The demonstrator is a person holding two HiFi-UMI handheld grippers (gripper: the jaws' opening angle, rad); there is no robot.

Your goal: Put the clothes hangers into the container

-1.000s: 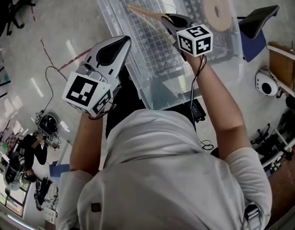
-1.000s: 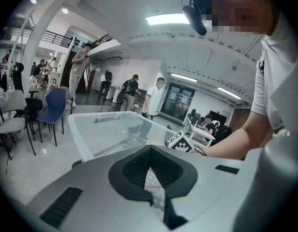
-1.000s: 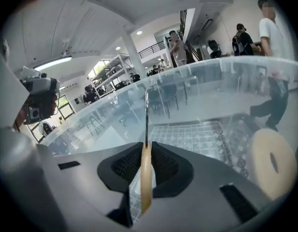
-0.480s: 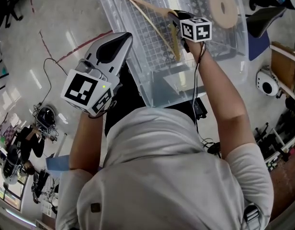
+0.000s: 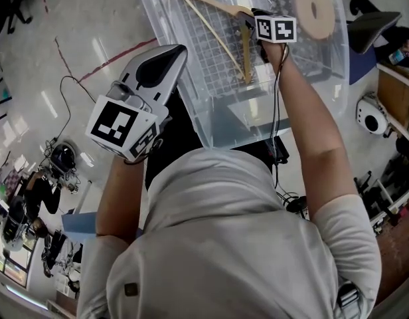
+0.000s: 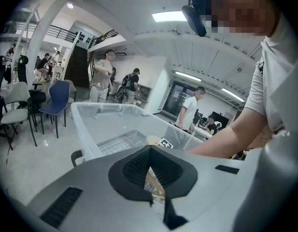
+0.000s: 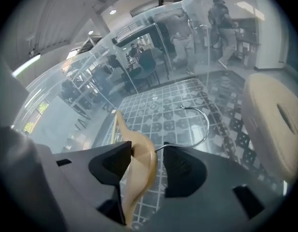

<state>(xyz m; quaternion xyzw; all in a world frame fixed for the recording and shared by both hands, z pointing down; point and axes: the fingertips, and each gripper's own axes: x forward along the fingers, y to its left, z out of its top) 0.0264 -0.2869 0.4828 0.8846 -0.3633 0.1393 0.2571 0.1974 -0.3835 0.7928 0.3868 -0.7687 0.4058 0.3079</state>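
Right gripper (image 7: 148, 153) nose-down in container (image 5: 211, 121), jaws just opening round hanger (image 5: 211, 2)

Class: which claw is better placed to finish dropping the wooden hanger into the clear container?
Right. The right claw, just opening, is inside the container with the hanger between its jaws; the left claw is shut, outside it.

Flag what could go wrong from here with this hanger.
1. The right claw has just been opening, but the wooden hanger sits between its pads, leaning on one pad; pulling away could drag it back out of the clear container.
2. The metal hook runs close past the other pad and may snag it.
3. The hook might also catch in the grid floor.
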